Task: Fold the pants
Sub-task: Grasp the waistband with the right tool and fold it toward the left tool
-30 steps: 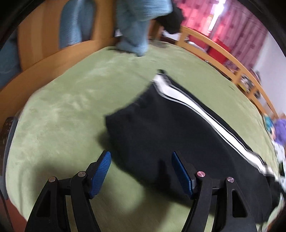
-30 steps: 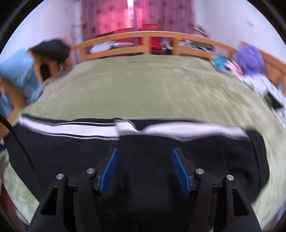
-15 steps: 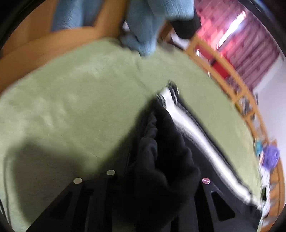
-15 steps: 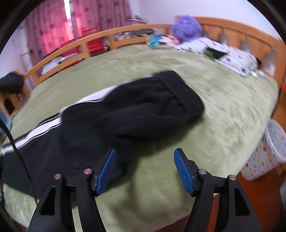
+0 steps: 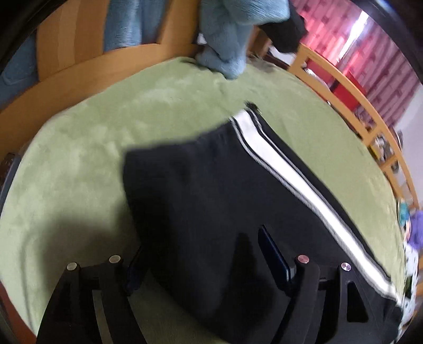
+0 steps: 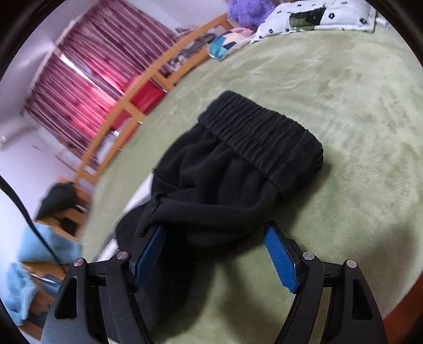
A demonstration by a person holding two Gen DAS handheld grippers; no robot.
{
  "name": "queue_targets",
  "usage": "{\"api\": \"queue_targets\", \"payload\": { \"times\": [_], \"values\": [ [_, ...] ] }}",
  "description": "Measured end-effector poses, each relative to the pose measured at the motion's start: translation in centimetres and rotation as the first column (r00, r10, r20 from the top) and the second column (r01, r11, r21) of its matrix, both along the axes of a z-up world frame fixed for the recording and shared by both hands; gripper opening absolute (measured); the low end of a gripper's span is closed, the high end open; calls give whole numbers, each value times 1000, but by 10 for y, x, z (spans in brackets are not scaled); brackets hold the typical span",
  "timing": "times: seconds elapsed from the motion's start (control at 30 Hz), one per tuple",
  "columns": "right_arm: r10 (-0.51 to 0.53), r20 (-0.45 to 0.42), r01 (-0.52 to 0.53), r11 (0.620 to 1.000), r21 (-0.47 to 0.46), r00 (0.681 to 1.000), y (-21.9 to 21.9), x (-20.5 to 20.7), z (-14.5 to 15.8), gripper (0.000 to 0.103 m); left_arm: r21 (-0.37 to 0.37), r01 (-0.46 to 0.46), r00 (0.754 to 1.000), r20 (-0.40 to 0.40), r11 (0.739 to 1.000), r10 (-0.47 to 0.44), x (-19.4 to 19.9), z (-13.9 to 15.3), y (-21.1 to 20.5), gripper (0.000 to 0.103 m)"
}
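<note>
Black pants with a white side stripe lie on the green bed cover. My left gripper is open, its jaws spread around the leg end of the cloth, which lies between them. In the right wrist view the waist end of the pants with its gathered elastic waistband lies bunched. My right gripper is open, with a fold of black cloth draped over its left finger.
A wooden bed rail runs along the far side, with red curtains behind. A blue fleece hangs over the footboard. A flowered pillow, a purple plush and a patterned item lie at the head.
My left gripper, shut on bunched black cloth half a second ago, has opened and the leg end lies flatter. My right gripper has swung toward the waistband and moved in against the cloth.
</note>
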State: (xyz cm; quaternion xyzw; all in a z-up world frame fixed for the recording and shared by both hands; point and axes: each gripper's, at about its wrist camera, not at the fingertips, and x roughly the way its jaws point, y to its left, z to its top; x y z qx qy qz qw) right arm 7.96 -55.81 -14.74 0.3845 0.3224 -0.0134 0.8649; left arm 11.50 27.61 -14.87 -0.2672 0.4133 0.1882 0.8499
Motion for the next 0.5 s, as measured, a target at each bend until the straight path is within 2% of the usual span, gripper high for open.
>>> {"api": "queue_targets", "payload": {
  "times": [0.17, 0.23, 0.27, 0.3, 0.33, 0.43, 0.5],
  "values": [
    [-9, 16, 9, 999, 38, 1000, -21, -4, 0, 76, 61, 24, 1000, -2, 998, -24, -13, 3, -31, 76],
    [-16, 9, 16, 999, 31, 1000, -26, 8, 1, 76, 39, 46, 999, -5, 998, -46, -16, 2, -42, 76],
    [-7, 3, 7, 999, 34, 1000, -26, 16, 0, 78, 27, 63, 998, -7, 998, -63, -17, 2, -48, 76],
    [1, -6, -1, 999, 32, 1000, -25, 24, -2, 86, 20, 76, 997, -8, 997, -76, -21, 2, -55, 76],
    [-1, -20, 1, 1000, 22, 1000, -23, 32, -6, 95, 22, 88, 996, -14, 996, -88, -25, 3, -62, 76],
    [-27, -76, 23, 998, -60, 997, -14, 49, -14, 97, 62, 122, 992, -47, 991, -119, -25, 5, -81, 76],
    [-34, -74, 23, 990, -140, 997, -6, 52, -12, 94, 66, 113, 993, -39, 991, -110, -28, 6, -87, 77]
  ]
}}
